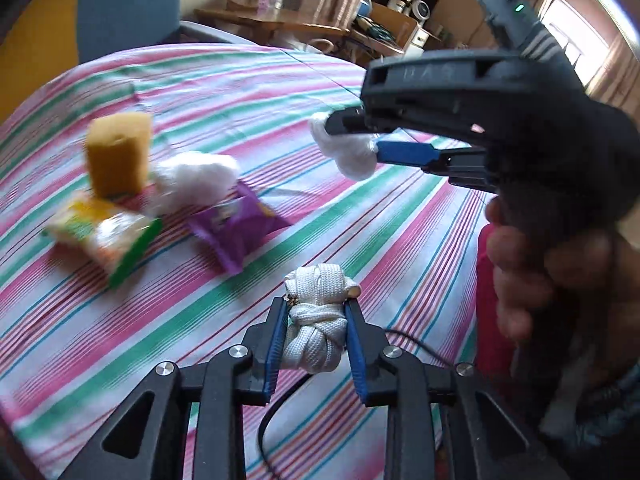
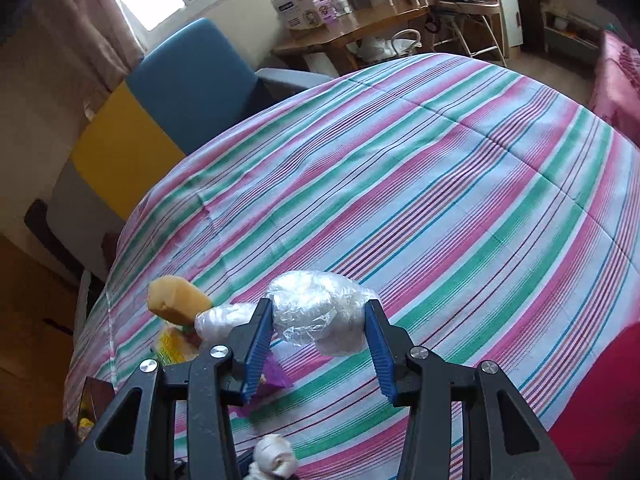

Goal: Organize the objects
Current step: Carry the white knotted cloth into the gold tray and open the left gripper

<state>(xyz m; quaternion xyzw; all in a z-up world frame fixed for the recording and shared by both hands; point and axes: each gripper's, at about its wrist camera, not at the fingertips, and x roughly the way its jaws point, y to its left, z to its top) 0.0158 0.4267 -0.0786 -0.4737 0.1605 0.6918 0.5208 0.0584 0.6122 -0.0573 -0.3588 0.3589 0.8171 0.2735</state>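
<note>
My left gripper [image 1: 316, 308] is shut on a knotted bundle of white woven strap [image 1: 318, 320], held just above the striped bedspread [image 1: 240, 88]. In the right wrist view my right gripper [image 2: 320, 312] is shut on a crumpled clear plastic bag [image 2: 320, 312]; the same bag [image 1: 348, 152] shows white in the left wrist view, between the right gripper's fingers. On the spread to the left lie a yellow sponge [image 1: 118, 152], a second white plastic wad [image 1: 192, 176], a purple packet [image 1: 236, 232] and a green-and-yellow snack packet [image 1: 104, 232].
A hand [image 1: 540, 272] holds the right gripper's handle at the right. A black cable [image 1: 276, 420] runs under my left gripper. Beyond the bed stand a blue chair [image 2: 192, 80] and a wooden desk [image 2: 348, 36] with boxes. Red fabric [image 2: 600, 380] lies at the bed's right edge.
</note>
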